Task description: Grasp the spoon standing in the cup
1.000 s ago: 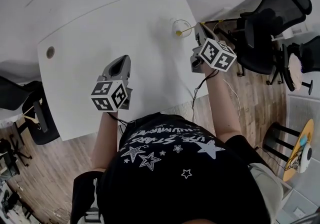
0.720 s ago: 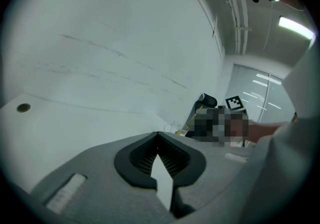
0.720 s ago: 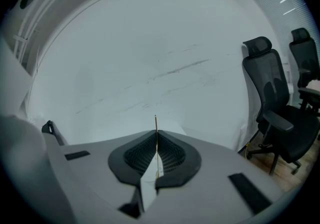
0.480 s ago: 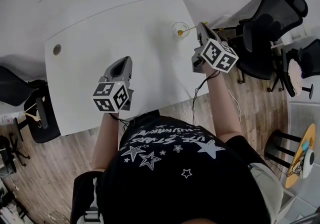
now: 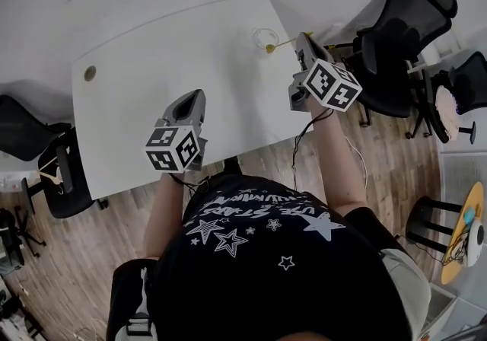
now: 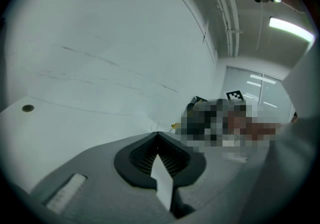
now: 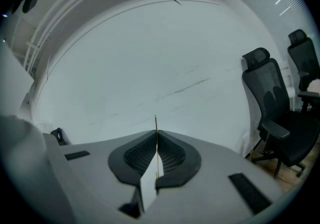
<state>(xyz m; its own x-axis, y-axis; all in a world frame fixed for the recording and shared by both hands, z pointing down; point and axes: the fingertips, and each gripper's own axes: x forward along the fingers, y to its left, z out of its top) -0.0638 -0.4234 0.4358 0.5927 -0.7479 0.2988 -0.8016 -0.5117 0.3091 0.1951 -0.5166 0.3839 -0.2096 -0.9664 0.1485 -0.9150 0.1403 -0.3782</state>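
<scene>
A clear glass cup stands near the far right corner of the white table. A thin yellow spoon leans out of it toward the right. My right gripper is just right of the cup, shut on the spoon's handle. In the right gripper view the handle sticks up as a thin rod between the closed jaws of the right gripper. My left gripper hovers over the table's near middle, shut and empty. In the left gripper view, the left gripper points toward the small far-off cup.
Black office chairs stand close to the table's right side, and another chair is at its left. A round cable hole sits near the table's left corner. The near table edge runs just before the person's body.
Almost nothing: the head camera has shifted a little, and the right gripper keeps its hold on the spoon handle beside the cup. The left gripper stays put.
</scene>
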